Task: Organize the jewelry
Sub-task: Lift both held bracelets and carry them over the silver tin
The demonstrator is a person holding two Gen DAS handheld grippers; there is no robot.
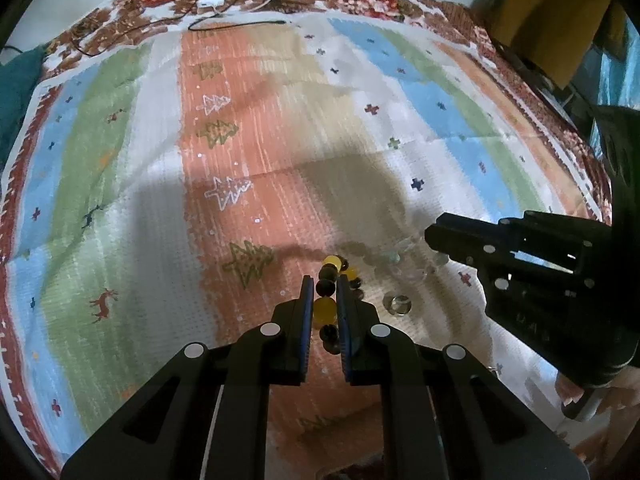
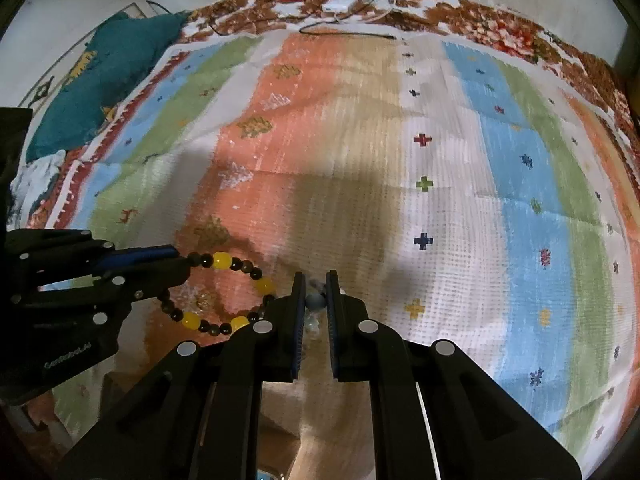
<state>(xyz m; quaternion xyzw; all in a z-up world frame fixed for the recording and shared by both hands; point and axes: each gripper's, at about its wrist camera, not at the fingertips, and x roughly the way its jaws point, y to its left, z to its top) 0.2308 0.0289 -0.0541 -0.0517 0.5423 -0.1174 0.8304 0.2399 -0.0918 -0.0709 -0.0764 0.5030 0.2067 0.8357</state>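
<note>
Progress est: early. L gripper (image 1: 324, 280) clamped on yellow/dark bead bracelet (image 2: 224, 296), loop hanging off cloth (image 2: 460, 200). R gripper (image 2: 316, 278) closed on clear/pale bead strand (image 2: 314, 304). No box or tray visible; sorting and placing both pieces left, I judge.

— How many bracelets do you count?
— Two: one yellow-and-dark bead bracelet (image 2: 224, 292), left of the right gripper (image 2: 316, 280), and one pale clear bead bracelet (image 2: 313, 303) between that gripper's fingers.
— Grippers?
— Two; the left gripper (image 1: 325, 280) is the other.
— Yellow beads?
— Four show.
— Anything beyond the grippers?
— One striped cloth (image 2: 440, 160), one white box (image 2: 338, 3).
</note>
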